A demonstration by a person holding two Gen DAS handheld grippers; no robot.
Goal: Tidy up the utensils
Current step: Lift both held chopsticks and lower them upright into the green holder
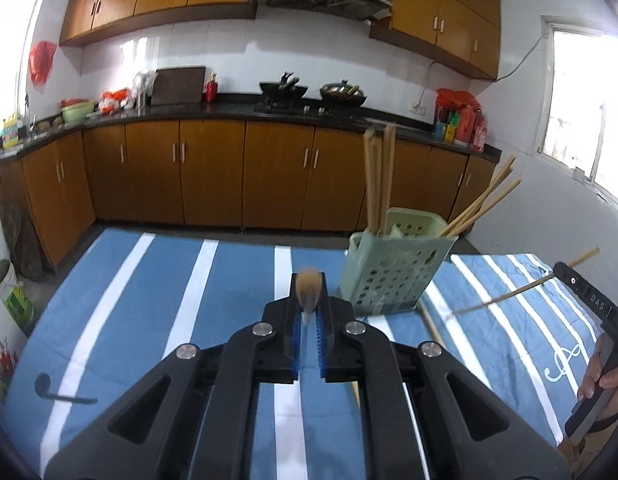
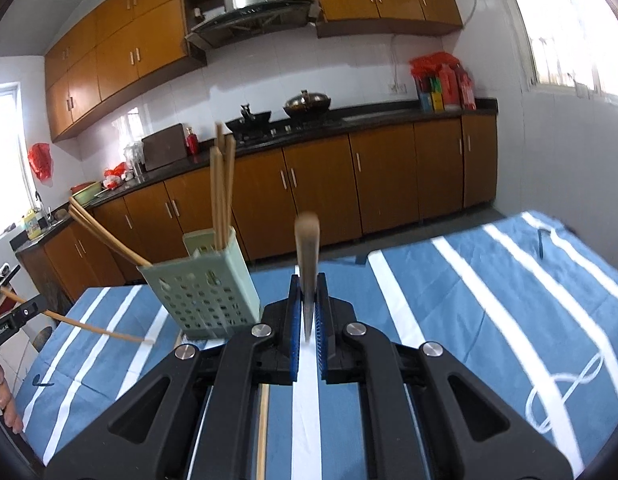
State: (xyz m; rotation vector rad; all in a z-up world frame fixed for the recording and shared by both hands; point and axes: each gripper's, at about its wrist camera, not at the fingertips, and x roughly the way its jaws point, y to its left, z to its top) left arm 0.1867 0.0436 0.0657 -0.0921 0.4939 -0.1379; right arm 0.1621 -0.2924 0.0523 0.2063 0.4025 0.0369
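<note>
The left gripper (image 1: 308, 312) is clamped on 1 chopstick (image 1: 307, 286), which points straight out along the fingers so that the left wrist view shows mostly its blurred tan end between the blue pads (image 1: 295, 332). From the right wrist view that same chopstick appears as a pale stick slanting down toward the cloth from the left gripper's black tip at the frame's left edge. The right gripper (image 2: 308, 312) is likewise closed on a chopstick of its own (image 2: 307, 256), its tan shaft rising steeply from between the blue pads (image 2: 320, 328); in the left wrist view this second stick crosses in the air to the right of the basket.

The landmark is the pale green perforated utensil basket (image 1: 393, 268), standing upright on the blue-and-white striped tablecloth (image 1: 177, 292). The left gripper sits just left of the basket and nearer the camera; the right gripper sits just right of it. Inside the basket, a bundle of chopsticks (image 1: 379, 176) stands nearly upright in 1 compartment, and a second group (image 1: 483, 202) leans out over its rim on the side nearest the right gripper. 1 loose chopstick (image 2: 262, 428) lies on the cloth in front of the basket, partly hidden under the right gripper.

Behind the basket run brown kitchen cabinets (image 1: 213, 172) under a dark countertop.
</note>
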